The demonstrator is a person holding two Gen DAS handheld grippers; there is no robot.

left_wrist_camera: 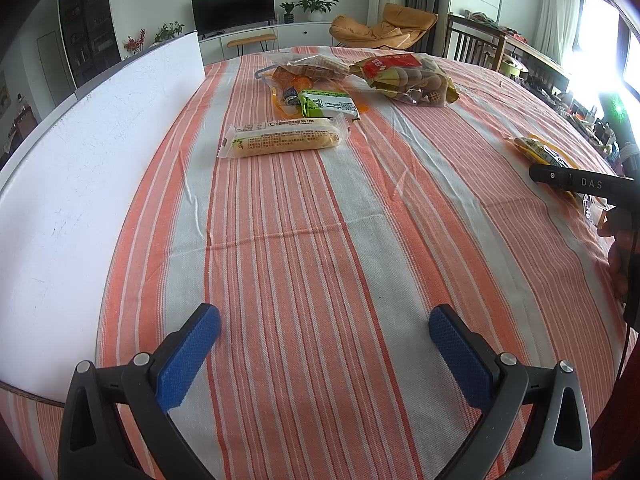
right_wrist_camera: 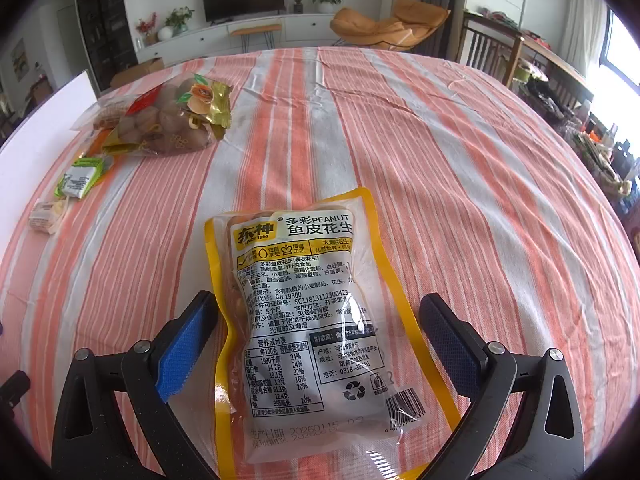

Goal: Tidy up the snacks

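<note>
A yellow-edged peanut bag [right_wrist_camera: 320, 320] lies flat on the striped tablecloth between the open blue-padded fingers of my right gripper [right_wrist_camera: 320, 340]; the pads stand apart from its sides. The same bag shows at the right edge of the left wrist view [left_wrist_camera: 540, 151], partly hidden by the right gripper body. My left gripper [left_wrist_camera: 324, 354] is open and empty over bare cloth. Farther off lie a long cake bar [left_wrist_camera: 282, 139], a green wafer pack [left_wrist_camera: 328, 105], a clear bag of biscuits [left_wrist_camera: 308, 69] and a bag of round brown snacks [left_wrist_camera: 412, 80].
A white board [left_wrist_camera: 80, 168] lies along the left side of the table. The striped tablecloth [left_wrist_camera: 320, 240] covers the rest. Beyond the far edge are a wooden chair [right_wrist_camera: 492, 52], an orange lounge chair and a TV cabinet.
</note>
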